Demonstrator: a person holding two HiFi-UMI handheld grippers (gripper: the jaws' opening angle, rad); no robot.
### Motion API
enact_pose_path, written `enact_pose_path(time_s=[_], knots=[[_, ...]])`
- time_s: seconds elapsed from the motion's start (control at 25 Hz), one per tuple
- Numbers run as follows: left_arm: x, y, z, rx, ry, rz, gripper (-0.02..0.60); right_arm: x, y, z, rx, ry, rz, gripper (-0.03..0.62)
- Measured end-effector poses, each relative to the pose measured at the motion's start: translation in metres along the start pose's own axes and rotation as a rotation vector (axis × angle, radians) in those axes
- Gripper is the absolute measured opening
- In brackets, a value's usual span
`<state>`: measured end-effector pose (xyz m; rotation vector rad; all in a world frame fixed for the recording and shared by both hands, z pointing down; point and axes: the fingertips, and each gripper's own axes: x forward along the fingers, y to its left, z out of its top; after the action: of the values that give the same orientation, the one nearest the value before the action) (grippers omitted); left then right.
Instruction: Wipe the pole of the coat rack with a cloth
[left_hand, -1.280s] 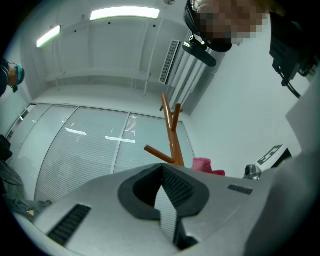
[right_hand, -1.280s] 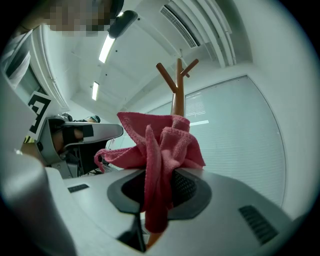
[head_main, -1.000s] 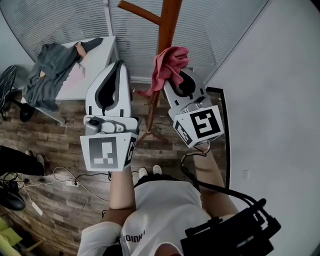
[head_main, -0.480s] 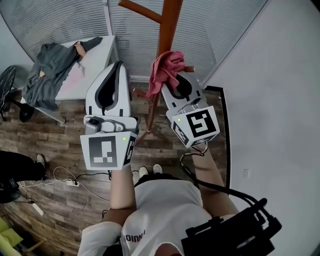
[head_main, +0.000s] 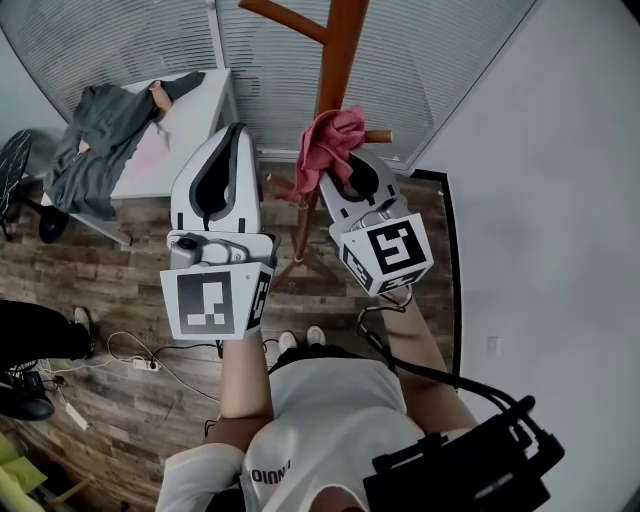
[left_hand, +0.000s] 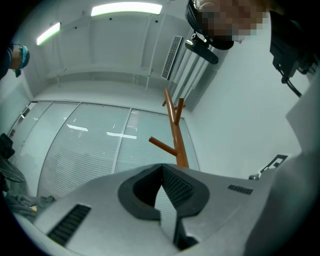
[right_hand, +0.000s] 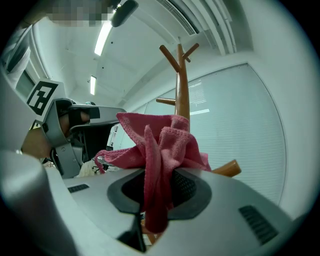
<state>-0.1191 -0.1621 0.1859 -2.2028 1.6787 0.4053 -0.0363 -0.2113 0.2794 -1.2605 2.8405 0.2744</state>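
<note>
The coat rack's pole (head_main: 336, 60) was a round, smooth shaft of reddish-brown varnished wood with angled pegs branching off it. Your pink cloth (head_main: 328, 143) sat bunched against it, just beside a short peg stub (head_main: 376, 137). The contact itself was hidden behind the folds. The cloth looked like soft terry with a stitched hem, crumpled rather than folded flat.

Your right gripper (head_main: 350, 178) had its jaws clamped on that cloth, a tail of it hanging down through the gap between the dark ribbed pads. Your left gripper (head_main: 231, 132) hung beside the pole with its jaws pressed together on nothing.

My reading is that the wipe was under way partway up the pole. Nothing showed which stretches had been covered, so the lengths above and below the cloth may have been left to do.

Further out were slatted blinds (head_main: 180, 45), a wood-plank floor (head_main: 120, 290) and a white table (head_main: 205, 110) carrying a limp grey garment (head_main: 95, 145).
</note>
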Motion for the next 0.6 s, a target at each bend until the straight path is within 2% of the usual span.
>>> enact_pose_path(time_s=[0.6], knots=[[-0.003,-0.003,-0.004,-0.013,-0.002,-0.014,0.012,-0.002,0.006,-0.025,0.022,0.051,0.014,0.094]])
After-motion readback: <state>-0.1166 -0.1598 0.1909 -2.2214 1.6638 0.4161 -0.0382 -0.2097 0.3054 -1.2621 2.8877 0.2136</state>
